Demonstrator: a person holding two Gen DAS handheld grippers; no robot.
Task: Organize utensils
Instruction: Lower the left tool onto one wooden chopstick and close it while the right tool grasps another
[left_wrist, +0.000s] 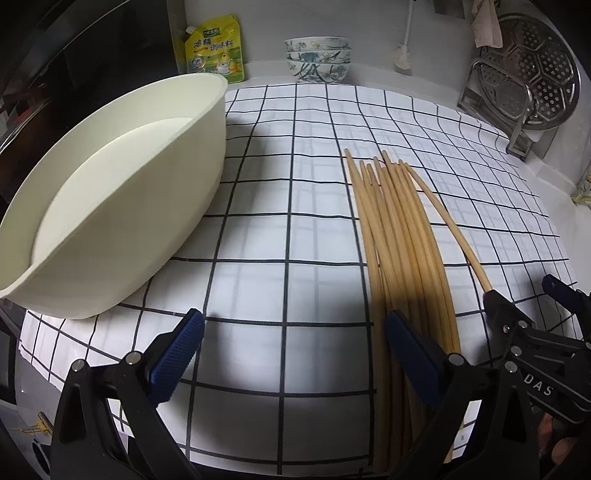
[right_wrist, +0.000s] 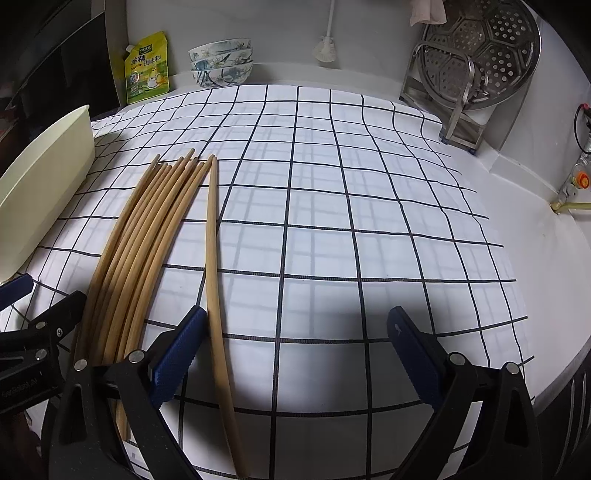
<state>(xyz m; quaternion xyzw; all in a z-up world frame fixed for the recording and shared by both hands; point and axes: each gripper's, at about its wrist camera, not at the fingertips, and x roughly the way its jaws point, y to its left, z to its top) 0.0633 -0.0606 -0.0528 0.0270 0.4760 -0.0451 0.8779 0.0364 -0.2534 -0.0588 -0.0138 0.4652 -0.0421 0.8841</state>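
Note:
Several wooden chopsticks (left_wrist: 406, 240) lie side by side on the checked cloth (left_wrist: 288, 206), tips pointing away. One single chopstick (right_wrist: 212, 258) lies a little apart on their right. My left gripper (left_wrist: 295, 350) is open just above the cloth, and its right finger (left_wrist: 410, 354) sits over the bundle's near ends. My right gripper (right_wrist: 295, 354) is open too, the single chopstick running just inside its left finger (right_wrist: 181, 354). Nothing is held. A cream basin (left_wrist: 110, 192) stands at the left. Each gripper shows in the other view: right gripper (left_wrist: 524, 291), left gripper (right_wrist: 42, 293).
Stacked floral bowls (left_wrist: 317, 59) and a yellow-green pouch (left_wrist: 216, 50) stand at the back wall. A perforated steel steamer plate (left_wrist: 532, 74) leans in a rack at the back right. A gas valve (right_wrist: 580, 181) is on the far right counter. A dark appliance fills the left edge.

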